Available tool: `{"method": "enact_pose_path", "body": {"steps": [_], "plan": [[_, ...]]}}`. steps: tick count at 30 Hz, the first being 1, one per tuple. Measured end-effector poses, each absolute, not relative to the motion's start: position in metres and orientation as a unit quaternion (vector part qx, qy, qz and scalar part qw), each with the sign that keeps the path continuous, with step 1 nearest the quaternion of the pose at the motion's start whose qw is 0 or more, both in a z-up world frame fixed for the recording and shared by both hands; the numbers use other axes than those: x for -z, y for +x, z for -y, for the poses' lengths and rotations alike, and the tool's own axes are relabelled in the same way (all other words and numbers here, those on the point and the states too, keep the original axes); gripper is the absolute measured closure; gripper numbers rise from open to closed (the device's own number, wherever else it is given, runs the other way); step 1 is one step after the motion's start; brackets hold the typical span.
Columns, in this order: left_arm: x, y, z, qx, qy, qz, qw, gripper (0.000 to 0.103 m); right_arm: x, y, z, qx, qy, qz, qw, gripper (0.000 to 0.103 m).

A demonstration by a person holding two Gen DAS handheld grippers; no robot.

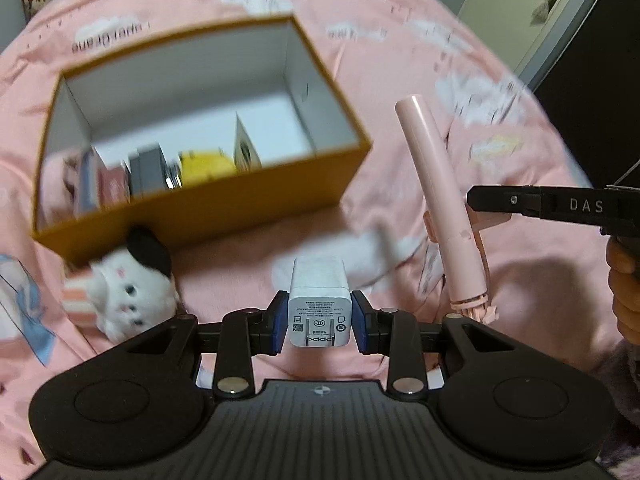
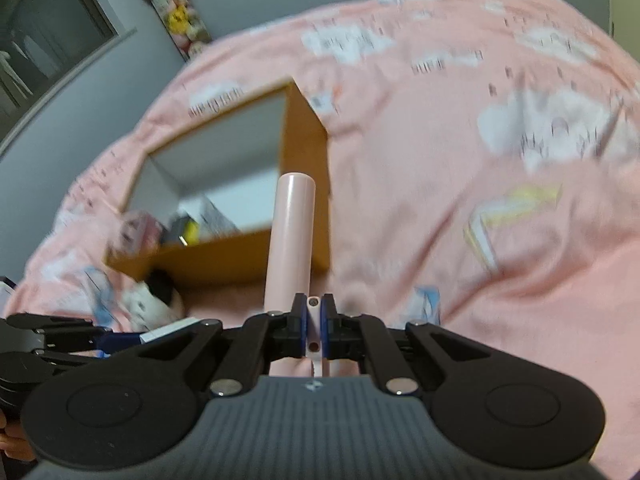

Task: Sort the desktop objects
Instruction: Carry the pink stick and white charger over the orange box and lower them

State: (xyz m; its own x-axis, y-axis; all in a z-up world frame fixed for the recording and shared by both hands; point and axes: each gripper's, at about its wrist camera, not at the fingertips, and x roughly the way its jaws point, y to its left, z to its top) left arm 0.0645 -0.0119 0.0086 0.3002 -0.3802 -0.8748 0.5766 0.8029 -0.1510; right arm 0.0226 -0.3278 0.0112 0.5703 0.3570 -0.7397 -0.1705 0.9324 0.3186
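Note:
My left gripper is shut on a white wall charger, its blue pads pressing on both sides and the prongs facing the camera. It hangs over the pink bedspread, in front of an open mustard-yellow box. My right gripper is shut on the thin white clip of a pink cylindrical tube, which sticks up and forward toward the box. In the left wrist view the tube stands tilted at the right, with the right gripper beside it.
The box holds a yellow item, a grey block and small cartons. A white plush cat lies against its front corner. A pink printed bedspread covers everything. A hand shows at the right edge.

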Motion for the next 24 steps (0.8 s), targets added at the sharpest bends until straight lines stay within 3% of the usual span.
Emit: {"method": "enact_pose_path", "body": {"steps": [11, 24], "plan": [[-0.072, 0.116, -0.017, 0.277, 0.037, -0.445, 0.851, 0.066, -0.083, 0.084, 0.259, -0.179, 0.040, -0.372, 0.910, 0.097], [-0.039, 0.186, -0.043, 0.252, -0.005, -0.465, 0.849, 0.066, -0.021, 0.191, 0.175, -0.139, -0.109, -0.445, 0.878, 0.097]]}}
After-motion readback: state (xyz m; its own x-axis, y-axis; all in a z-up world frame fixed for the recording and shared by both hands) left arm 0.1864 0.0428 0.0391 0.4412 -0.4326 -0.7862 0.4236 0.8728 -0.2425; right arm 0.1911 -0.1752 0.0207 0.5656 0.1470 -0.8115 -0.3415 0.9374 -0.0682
